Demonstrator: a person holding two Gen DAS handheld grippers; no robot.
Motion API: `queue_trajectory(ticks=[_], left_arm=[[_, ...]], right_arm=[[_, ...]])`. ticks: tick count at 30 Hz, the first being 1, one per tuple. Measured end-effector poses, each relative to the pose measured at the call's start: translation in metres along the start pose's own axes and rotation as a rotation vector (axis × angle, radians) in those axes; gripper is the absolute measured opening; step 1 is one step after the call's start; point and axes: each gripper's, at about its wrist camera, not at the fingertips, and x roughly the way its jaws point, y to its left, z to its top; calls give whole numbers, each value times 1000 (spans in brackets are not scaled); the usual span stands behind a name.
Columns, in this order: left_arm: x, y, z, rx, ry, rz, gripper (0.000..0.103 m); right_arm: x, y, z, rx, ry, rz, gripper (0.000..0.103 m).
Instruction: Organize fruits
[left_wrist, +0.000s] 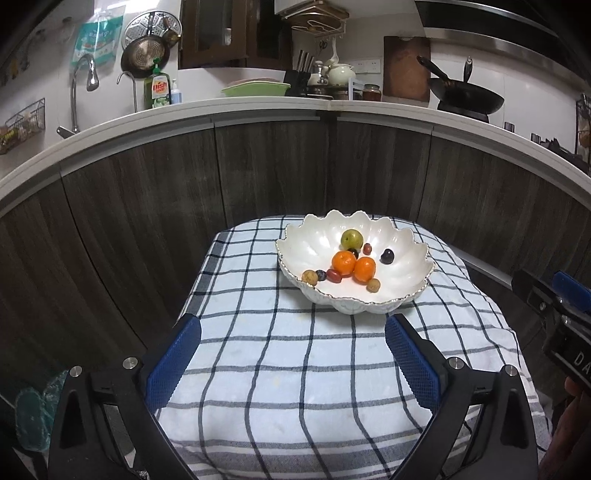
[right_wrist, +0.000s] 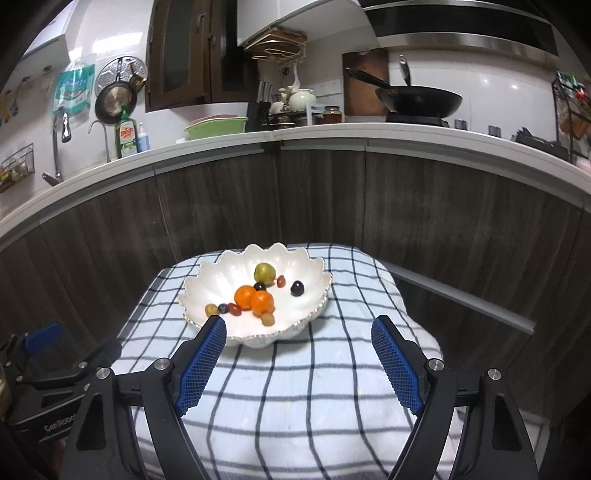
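A white scalloped bowl (left_wrist: 402, 284) (right_wrist: 207, 284) with a gold rim stands at the far end of a checked cloth. Inside lie two oranges (left_wrist: 343, 263) (right_wrist: 245, 297), a green fruit (left_wrist: 351, 239) (right_wrist: 264, 273), a dark plum (left_wrist: 387, 256) (right_wrist: 297, 288) and several small brown, red and blue fruits. My left gripper (left_wrist: 293, 325) is open over the cloth, short of the bowl, with nothing between its blue pads. My right gripper (right_wrist: 299, 328) is open too; its left pad (right_wrist: 207, 354) overlaps the bowl's near rim in the view. Nothing is held.
The checked cloth (left_wrist: 295, 369) (right_wrist: 295, 387) covers a small table before dark wood cabinet fronts (left_wrist: 273, 170). Above runs a white counter with a faucet (left_wrist: 79, 85), a green tray (left_wrist: 255, 88) and a wok (left_wrist: 465, 96). The other gripper shows at each view's edge (left_wrist: 554, 306) (right_wrist: 48, 365).
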Motion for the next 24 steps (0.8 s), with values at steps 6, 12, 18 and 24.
queue_trajectory(ticks=[6, 12, 18, 24], left_arm=[[-7, 3, -7, -19, 12, 13, 102], [-14, 1, -11, -14, 10, 16, 102], [-23, 3, -14, -19, 1, 15, 102], [-25, 2, -15, -18, -2, 13, 102]], right_arm=[[-9, -5, -9, -5, 4, -14, 82], [-14, -10, -12, 0, 8, -17, 82], [-23, -11, -14, -8, -11, -19, 82], [-27, -11, -15, -11, -10, -12, 82]])
